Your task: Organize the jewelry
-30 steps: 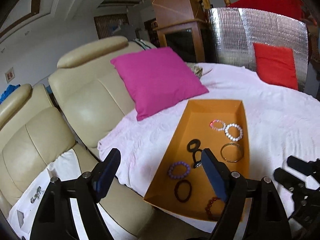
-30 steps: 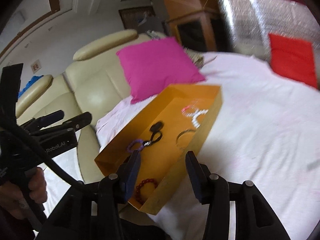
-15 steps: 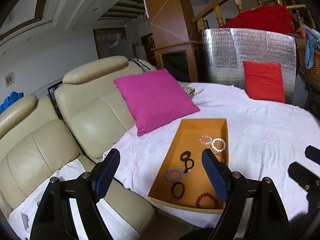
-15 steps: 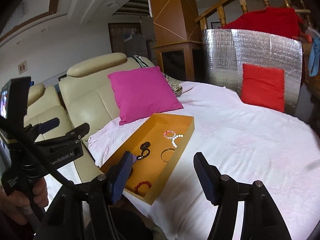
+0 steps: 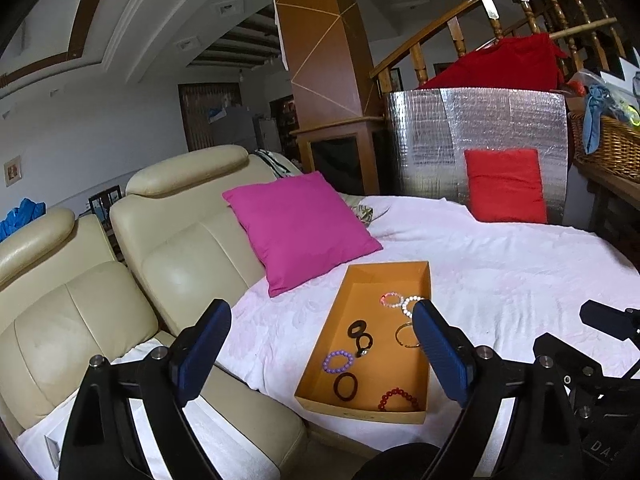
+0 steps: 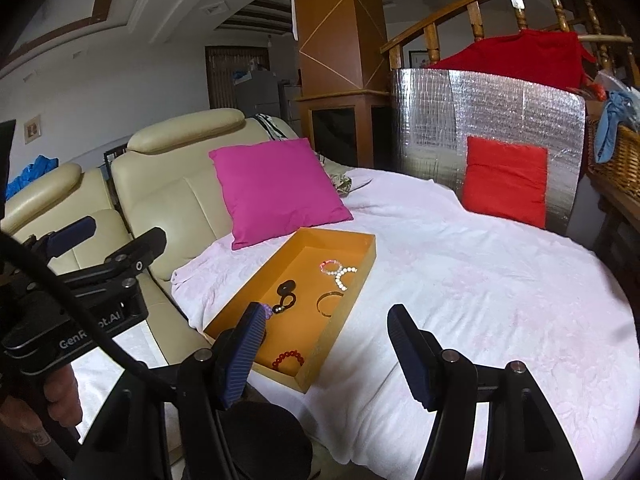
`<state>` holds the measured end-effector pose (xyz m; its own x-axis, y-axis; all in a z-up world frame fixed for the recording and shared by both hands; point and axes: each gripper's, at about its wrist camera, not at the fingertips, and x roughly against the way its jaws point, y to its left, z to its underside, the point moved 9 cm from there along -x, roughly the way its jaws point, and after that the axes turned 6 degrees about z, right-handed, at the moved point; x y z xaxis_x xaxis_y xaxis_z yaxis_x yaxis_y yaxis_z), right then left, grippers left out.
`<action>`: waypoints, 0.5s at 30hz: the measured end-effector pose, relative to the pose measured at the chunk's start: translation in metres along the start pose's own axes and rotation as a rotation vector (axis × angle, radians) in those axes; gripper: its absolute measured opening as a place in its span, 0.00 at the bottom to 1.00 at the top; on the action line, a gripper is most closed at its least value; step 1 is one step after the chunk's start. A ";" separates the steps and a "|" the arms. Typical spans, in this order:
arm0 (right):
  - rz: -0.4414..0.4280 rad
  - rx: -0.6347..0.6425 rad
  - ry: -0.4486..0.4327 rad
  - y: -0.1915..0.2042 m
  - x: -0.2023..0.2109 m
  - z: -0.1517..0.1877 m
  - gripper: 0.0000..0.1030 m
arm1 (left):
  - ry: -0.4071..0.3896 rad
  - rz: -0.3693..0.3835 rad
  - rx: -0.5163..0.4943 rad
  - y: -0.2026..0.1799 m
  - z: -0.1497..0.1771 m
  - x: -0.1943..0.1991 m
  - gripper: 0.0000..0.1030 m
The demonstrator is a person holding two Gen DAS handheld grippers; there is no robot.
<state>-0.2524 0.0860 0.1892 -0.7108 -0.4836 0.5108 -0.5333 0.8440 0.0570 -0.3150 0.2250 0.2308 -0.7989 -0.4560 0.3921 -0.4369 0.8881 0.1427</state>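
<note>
An orange tray [image 5: 320, 354] lies on the white-covered table and shows in the right wrist view too [image 6: 352, 296]. It holds several pieces: a purple bead bracelet [image 5: 338, 361], a dark ring bracelet [image 5: 345, 386], a red bead bracelet [image 5: 399, 398], black loops [image 5: 360, 334], a gold bangle [image 5: 406, 335] and white and pink bead bracelets [image 5: 400, 302]. My left gripper [image 5: 322, 354] is open and empty, held back from the tray's near end. My right gripper [image 6: 326, 354] is open and empty, above the tray's near right corner.
A magenta pillow [image 5: 298, 228] leans beside the tray's far left. A red pillow [image 5: 506, 186] rests against a silver foil panel [image 5: 476, 132] at the back. Cream leather seats [image 5: 120, 264] stand left of the table. A wicker basket [image 5: 608, 148] is at far right.
Both grippers have pulled back and up from the tray, so it looks smaller and farther. The right gripper's jaws have opened wider. The jewelry has not moved.
</note>
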 end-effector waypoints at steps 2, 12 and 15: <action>0.002 0.003 -0.009 0.000 0.003 -0.002 0.66 | -0.008 0.000 0.001 0.000 -0.002 0.003 0.90; 0.007 -0.021 -0.003 -0.003 0.006 -0.004 0.66 | 0.003 0.002 0.016 0.004 -0.001 0.004 0.90; 0.012 -0.016 -0.001 0.000 0.005 -0.004 0.66 | 0.008 -0.006 0.024 0.006 -0.001 0.003 0.90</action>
<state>-0.2540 0.0842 0.1948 -0.7175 -0.4733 0.5111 -0.5172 0.8534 0.0643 -0.3200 0.2292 0.2337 -0.7930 -0.4606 0.3988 -0.4513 0.8838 0.1234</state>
